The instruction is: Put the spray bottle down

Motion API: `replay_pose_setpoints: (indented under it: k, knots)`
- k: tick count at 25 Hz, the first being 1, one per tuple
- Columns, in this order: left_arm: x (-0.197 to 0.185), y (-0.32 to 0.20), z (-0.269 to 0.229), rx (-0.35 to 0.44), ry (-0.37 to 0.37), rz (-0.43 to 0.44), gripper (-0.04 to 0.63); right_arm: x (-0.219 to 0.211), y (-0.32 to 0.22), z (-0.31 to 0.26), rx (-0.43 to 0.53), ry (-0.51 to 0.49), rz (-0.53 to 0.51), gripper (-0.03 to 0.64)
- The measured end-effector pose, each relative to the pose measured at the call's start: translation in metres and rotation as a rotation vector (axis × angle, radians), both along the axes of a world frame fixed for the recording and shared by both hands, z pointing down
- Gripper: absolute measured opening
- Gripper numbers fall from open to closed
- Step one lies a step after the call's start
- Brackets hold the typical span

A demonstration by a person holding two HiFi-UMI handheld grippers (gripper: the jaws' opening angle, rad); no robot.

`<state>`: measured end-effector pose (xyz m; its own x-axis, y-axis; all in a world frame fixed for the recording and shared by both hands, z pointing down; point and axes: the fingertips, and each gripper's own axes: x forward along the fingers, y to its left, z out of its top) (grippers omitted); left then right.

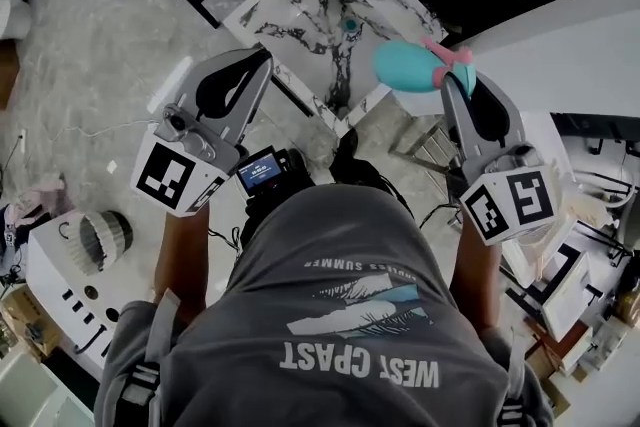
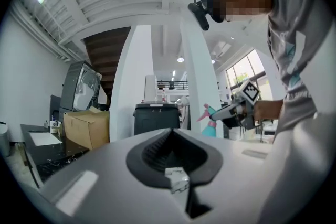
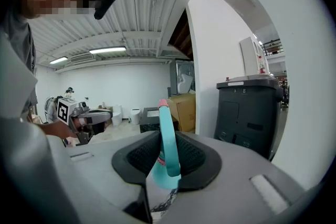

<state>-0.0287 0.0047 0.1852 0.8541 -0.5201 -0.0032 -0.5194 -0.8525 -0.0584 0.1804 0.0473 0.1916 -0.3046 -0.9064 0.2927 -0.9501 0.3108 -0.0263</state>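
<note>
A teal spray bottle [image 1: 410, 65] with a pink trigger lies level between the jaws of my right gripper [image 1: 455, 83], which is shut on its neck. It hangs in the air just off the near right corner of a marble-patterned table [image 1: 300, 10]. In the right gripper view the bottle [image 3: 168, 149] fills the gap of the right gripper [image 3: 165, 162]. My left gripper [image 1: 266, 61] hovers over the table's near edge with its jaws together and nothing in them. The left gripper view shows the left gripper [image 2: 176, 157] and, further off, the bottle [image 2: 210, 124].
A small teal object [image 1: 350, 25] sits on the marble top. A metal frame [image 1: 425, 150] stands below the bottle. A white unit with a round ribbed part [image 1: 105, 237] is at the lower left. A black bin [image 2: 156, 119] and a cardboard box [image 2: 86, 129] stand ahead.
</note>
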Motion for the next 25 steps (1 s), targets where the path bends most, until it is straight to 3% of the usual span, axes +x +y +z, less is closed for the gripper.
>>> replay_pose_setpoints:
  k: [12, 25]
  knots:
    - [0.032, -0.045, -0.014, 0.012, -0.049, -0.146, 0.003, 0.025, -0.09, 0.007, 0.008, -0.069, -0.157, 0.089]
    - [0.055, -0.06, -0.003, -0.016, -0.122, -0.242, 0.003, 0.043, -0.137, 0.025, -0.002, -0.111, -0.267, 0.089]
